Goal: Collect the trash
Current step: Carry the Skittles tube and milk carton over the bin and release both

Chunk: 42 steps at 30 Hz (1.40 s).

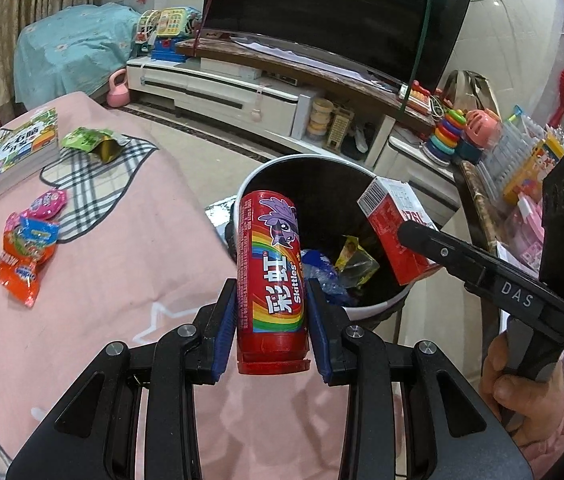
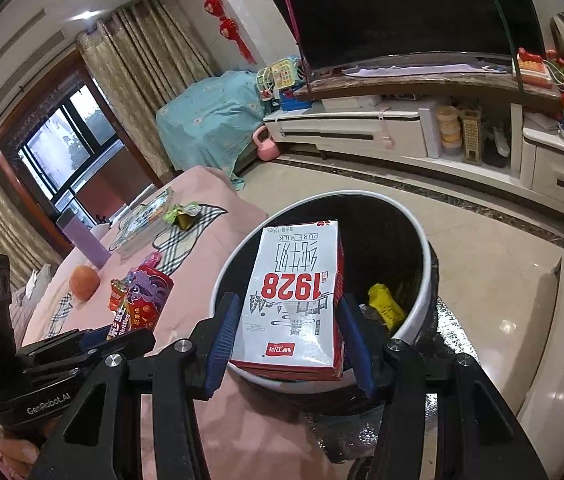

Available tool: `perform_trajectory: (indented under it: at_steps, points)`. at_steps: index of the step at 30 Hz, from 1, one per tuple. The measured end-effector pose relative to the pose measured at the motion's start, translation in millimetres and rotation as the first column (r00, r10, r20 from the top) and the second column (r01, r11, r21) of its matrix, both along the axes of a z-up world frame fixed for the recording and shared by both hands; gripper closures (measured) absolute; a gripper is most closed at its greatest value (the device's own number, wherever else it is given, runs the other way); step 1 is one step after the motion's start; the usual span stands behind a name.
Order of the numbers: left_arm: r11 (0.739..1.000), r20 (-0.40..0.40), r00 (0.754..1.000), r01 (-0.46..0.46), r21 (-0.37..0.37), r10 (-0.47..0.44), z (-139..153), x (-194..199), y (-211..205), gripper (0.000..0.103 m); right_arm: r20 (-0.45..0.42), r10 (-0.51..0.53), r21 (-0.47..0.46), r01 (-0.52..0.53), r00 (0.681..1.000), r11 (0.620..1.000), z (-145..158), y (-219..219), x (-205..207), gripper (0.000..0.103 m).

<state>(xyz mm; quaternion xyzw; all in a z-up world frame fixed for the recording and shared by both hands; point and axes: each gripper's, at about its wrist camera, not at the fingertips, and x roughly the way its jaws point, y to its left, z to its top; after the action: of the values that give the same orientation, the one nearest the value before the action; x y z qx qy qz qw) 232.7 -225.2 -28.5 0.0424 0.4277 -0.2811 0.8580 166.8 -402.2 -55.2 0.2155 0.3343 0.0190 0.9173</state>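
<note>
Nearest the camera, the left gripper (image 1: 270, 332) clamps a red Skittles tube (image 1: 270, 276) upright, poised at the bin's nine o'clock rim for dropping. The white-rimmed trash bin (image 1: 366, 309) sits centre, already holding scraps. At three o'clock, the right gripper (image 2: 288, 344) pinches a milk carton (image 2: 296, 300) above the opening. Wrappers (image 1: 27, 240) remain on the pink cloth.

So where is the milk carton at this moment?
The milk carton is clamped in the right gripper, held over the near rim of the trash bin, right of the Skittles tube.
</note>
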Motion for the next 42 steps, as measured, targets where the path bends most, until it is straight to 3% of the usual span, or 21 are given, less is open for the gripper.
perform_trajectory:
  at_steps: [42]
  points:
    - [0.997, -0.062, 0.996, 0.067, 0.040, -0.065, -23.6, 31.8, -49.8, 0.071, -0.084, -0.007, -0.019, 0.005, 0.996, 1.000, -18.1, -28.7, 45.4, 0.051]
